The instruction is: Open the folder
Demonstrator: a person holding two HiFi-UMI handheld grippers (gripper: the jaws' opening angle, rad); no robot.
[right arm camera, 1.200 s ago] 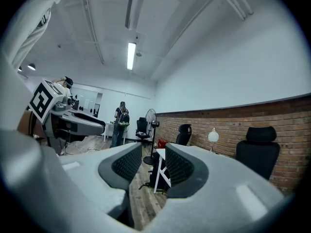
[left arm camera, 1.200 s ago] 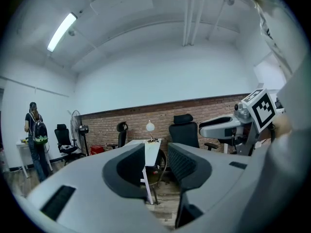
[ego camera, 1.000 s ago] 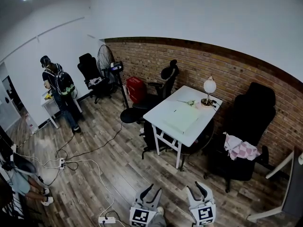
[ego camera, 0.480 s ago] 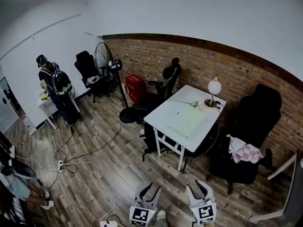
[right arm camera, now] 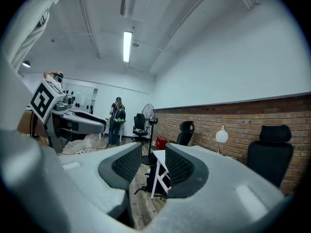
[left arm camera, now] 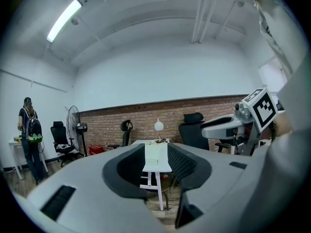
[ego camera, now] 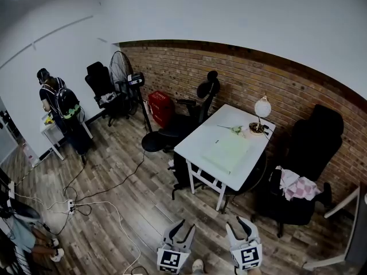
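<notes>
Currently at frame's 6 o'clock: left gripper (ego camera: 184, 229) and right gripper (ego camera: 238, 227), fingers spread, nothing between. Folder (ego camera: 225, 150) flat on table (ego camera: 195, 148), 12 o'clock from both, well apart. Lamp (ego camera: 262, 107) at table's 1 o'clock corner.

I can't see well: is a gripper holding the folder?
No, the folder lies flat on the white table, far from the left gripper and right gripper, whose jaws stand apart and empty.
</notes>
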